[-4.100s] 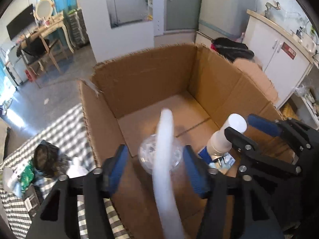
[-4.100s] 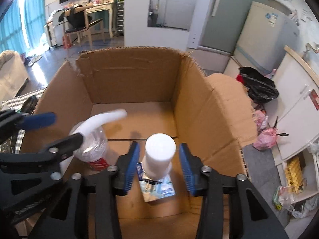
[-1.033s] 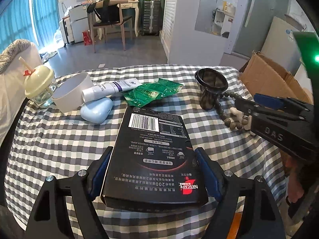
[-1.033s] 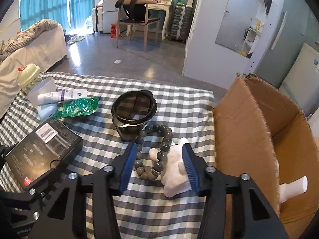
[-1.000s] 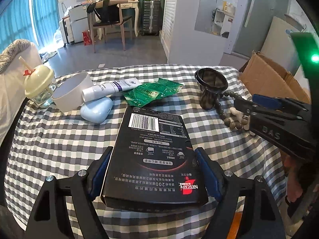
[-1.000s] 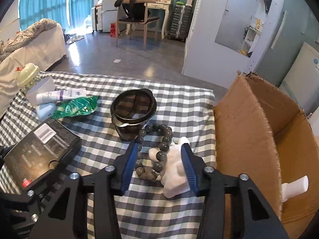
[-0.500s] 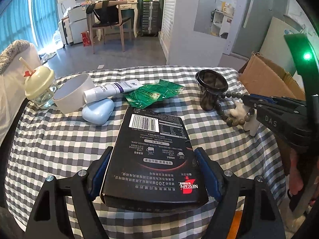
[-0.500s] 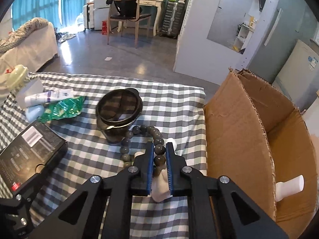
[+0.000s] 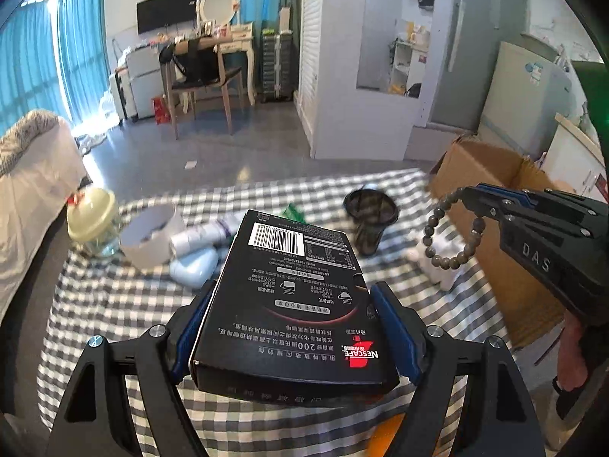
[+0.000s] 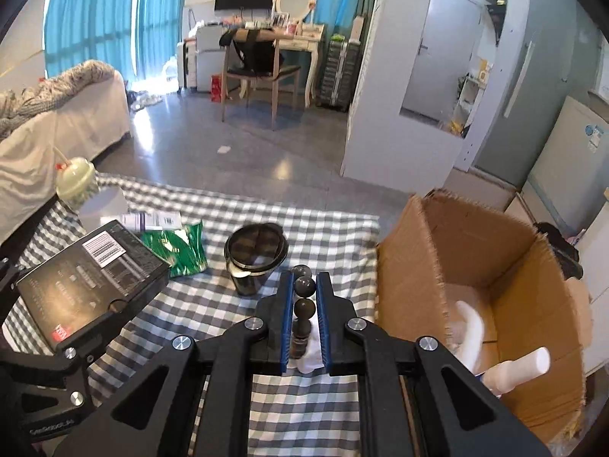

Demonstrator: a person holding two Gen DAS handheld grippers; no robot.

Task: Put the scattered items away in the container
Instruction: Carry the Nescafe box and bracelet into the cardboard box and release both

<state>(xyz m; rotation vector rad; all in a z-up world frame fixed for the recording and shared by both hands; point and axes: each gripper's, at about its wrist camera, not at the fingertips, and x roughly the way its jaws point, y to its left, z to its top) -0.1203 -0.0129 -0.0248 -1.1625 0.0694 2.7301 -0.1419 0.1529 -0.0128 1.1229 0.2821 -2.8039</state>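
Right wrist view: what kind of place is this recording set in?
Probably a small studio flat: a blanket-covered bed, a white dressing table with round mirror, and a pale fridge share one room.

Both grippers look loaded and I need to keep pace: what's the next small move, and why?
Probably swing the right gripper rightward over the cardboard box and release. It is shut on the bead bracelet, which hangs clear of the checked tablecloth, and the open box sits just to its right. The left gripper, shut on the black Nescafe box, can follow.
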